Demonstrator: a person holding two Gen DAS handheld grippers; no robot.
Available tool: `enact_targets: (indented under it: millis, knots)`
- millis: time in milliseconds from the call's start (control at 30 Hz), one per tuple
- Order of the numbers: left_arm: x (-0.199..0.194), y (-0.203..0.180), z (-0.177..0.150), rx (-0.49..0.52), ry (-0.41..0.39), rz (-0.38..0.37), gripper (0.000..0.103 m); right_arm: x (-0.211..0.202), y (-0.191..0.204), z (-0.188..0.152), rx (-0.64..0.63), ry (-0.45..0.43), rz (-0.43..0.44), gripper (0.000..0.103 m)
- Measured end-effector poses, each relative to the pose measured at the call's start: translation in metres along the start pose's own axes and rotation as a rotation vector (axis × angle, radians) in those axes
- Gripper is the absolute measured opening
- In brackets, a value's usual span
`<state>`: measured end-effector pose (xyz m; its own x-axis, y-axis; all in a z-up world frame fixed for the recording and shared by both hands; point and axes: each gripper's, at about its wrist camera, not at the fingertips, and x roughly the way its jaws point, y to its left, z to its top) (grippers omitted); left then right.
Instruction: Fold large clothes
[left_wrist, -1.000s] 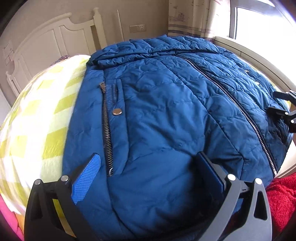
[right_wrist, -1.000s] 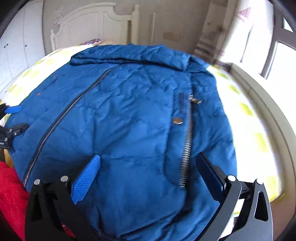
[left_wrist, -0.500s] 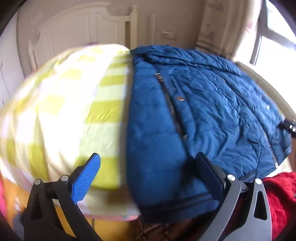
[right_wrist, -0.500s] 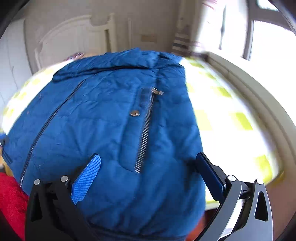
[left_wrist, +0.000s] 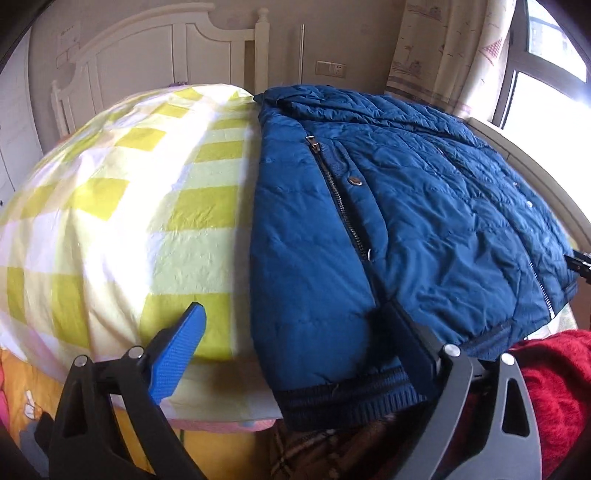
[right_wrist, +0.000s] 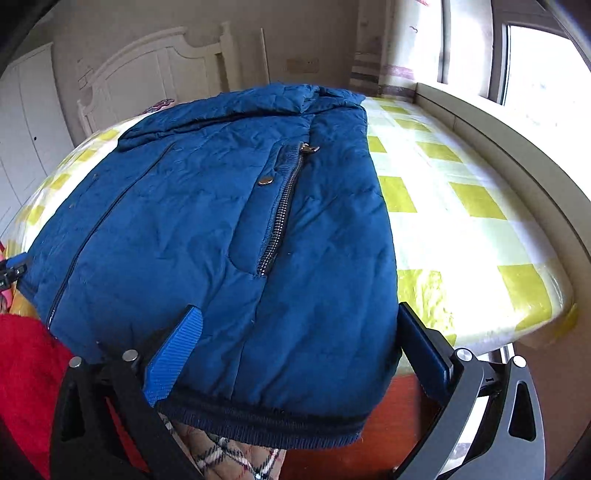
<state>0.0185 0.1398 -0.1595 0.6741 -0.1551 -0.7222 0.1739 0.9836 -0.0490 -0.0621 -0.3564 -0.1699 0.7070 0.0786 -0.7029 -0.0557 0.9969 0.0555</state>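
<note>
Showing jacket (left_wrist: 424, 221) left hem, left gripper (left_wrist: 295, 350) closing, unclamped; right gripper (right_wrist: 299, 347), released, frames the right hem.

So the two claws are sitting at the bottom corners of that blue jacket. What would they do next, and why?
Probably ease both forward and pinch the hem. The blue jacket lies flat on the checked bedcover; the left gripper, its jaws just starting to close, and the open right gripper each straddle a hem corner without pressing it.
</note>
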Motion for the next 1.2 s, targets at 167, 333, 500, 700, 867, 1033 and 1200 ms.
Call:
enact_targets:
  millis: [167,333,500,700,867,1033,1200]
  knots:
    - [-0.004,-0.011,0.004,0.053,0.013,-0.057,0.038,-0.006,0.003,0.0,0.031,-0.06,0.088,0.049]
    - [-0.009,-0.026,0.004,0.086,-0.031,-0.065,0.015,-0.013,-0.01,-0.006,0.118,-0.121,0.133,0.029]
    - [-0.008,-0.01,0.005,0.005,-0.036,-0.121,0.016,-0.009,-0.025,-0.005,0.182,-0.1,0.189,0.029]
    - [0.0,-0.018,0.009,0.044,-0.02,-0.071,0.026,-0.009,-0.007,0.0,0.087,-0.092,0.105,0.028]
    - [-0.02,0.003,0.012,-0.092,-0.088,-0.183,0.013,-0.033,-0.011,-0.002,0.15,-0.157,0.223,0.016]
    - [-0.088,0.042,0.03,-0.257,-0.261,-0.343,0.012,-0.105,0.001,0.017,0.15,-0.331,0.385,0.014]
    - [-0.15,0.068,0.06,-0.328,-0.452,-0.494,0.011,-0.161,0.0,0.072,0.144,-0.529,0.459,0.014]
